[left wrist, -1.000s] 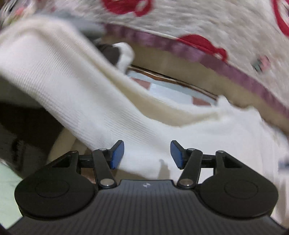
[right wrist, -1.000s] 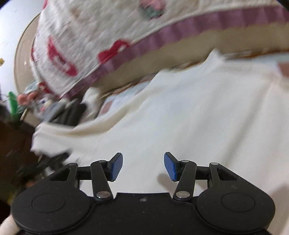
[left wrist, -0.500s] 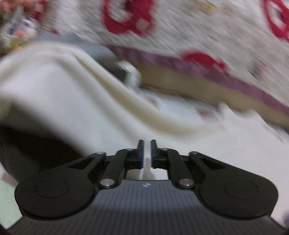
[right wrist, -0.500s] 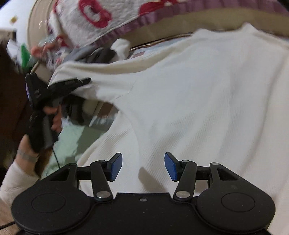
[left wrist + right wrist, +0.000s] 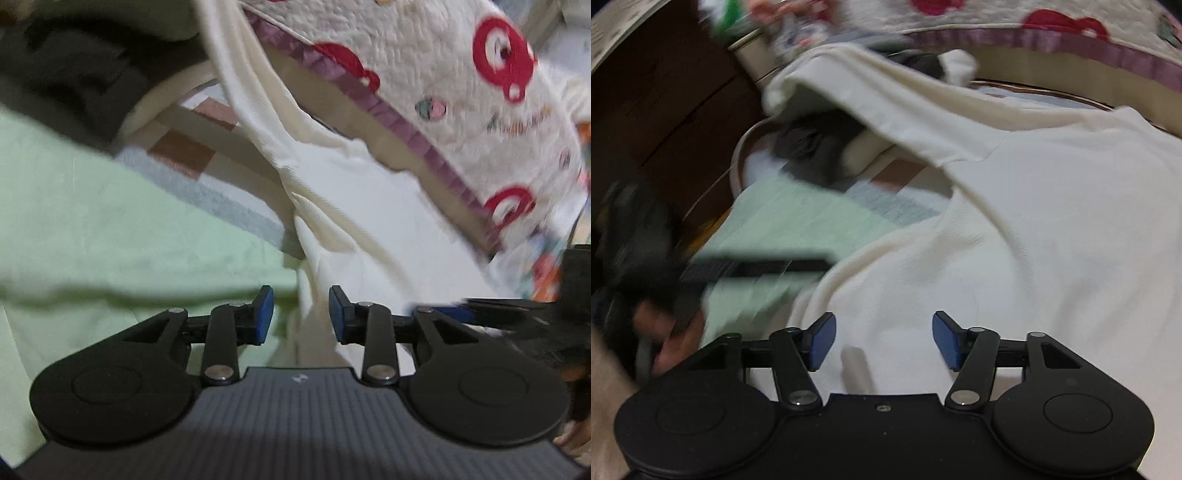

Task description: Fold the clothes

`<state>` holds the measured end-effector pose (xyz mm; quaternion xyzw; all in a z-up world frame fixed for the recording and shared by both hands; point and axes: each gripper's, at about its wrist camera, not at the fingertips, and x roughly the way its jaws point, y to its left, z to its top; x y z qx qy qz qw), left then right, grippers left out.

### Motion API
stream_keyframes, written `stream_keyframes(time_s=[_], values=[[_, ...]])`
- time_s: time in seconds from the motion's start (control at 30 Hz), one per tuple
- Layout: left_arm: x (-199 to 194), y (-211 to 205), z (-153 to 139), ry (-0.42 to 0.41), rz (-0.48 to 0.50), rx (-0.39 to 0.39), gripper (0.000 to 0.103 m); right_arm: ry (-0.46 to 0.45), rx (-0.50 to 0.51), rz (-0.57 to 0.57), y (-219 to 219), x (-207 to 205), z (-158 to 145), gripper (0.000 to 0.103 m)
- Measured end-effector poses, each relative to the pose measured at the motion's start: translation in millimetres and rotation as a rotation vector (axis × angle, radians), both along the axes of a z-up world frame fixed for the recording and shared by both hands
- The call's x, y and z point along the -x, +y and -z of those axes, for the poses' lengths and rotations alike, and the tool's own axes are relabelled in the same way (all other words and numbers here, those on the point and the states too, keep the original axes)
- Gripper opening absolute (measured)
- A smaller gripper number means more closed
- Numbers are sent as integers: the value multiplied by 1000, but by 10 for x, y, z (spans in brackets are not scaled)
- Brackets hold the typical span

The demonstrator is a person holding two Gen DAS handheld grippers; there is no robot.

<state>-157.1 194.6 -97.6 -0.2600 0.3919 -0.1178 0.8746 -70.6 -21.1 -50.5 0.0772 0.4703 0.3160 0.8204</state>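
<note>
A cream knit top (image 5: 1052, 221) lies spread on the bed, one sleeve (image 5: 871, 85) stretched up and left over dark clothing. My left gripper (image 5: 301, 317) hovers at the top's side edge (image 5: 317, 266). Its jaws are opening, and the cream hem lies in the gap without being pinched. In the right wrist view the left gripper (image 5: 820, 263) shows as a blur beside a hand (image 5: 665, 332). My right gripper (image 5: 884, 339) is over the top's lower body; its jaws are opening wider, with only flat fabric under them. Its blurred fingers (image 5: 461, 314) enter the left wrist view from the right.
A light green cloth (image 5: 110, 221) lies left of the top on a patterned sheet (image 5: 184, 151). A quilt with red shapes and a purple border (image 5: 443, 81) rises behind. Dark garments (image 5: 812, 147) are heaped at the far left, next to dark wooden furniture (image 5: 665, 92).
My left gripper has let go of the lifted sleeve, swung down to the top's side edge and partly opened. The right gripper has slid left across the top and spread wider.
</note>
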Motion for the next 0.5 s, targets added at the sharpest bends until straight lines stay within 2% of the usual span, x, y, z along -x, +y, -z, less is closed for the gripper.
stream_keyframes(time_s=[0.07,0.13,0.2,0.23,0.3,0.37,0.43,0.47,0.5], values=[[83,9,50,-17,-30,46,31,36,-20,120,30,-217,91,65],[104,-31,59,-32,-12,50,31,50,-14,184,75,-424,213,64],[89,-78,10,-50,30,20,32,34,31,151,150,-564,313,31],[77,-96,-15,-59,45,11,32,12,54,132,174,-595,333,9],[43,-111,-36,-70,62,24,34,-57,32,103,135,-559,256,3],[1,-137,-23,-72,69,38,35,-133,-7,76,74,-499,149,4],[-33,-188,2,-72,85,42,37,-186,-133,88,-65,-486,51,3],[-46,-221,12,-71,95,39,41,-207,-190,100,-143,-486,8,3],[-59,-254,22,-69,105,36,43,-220,-210,108,-196,-500,-27,3]])
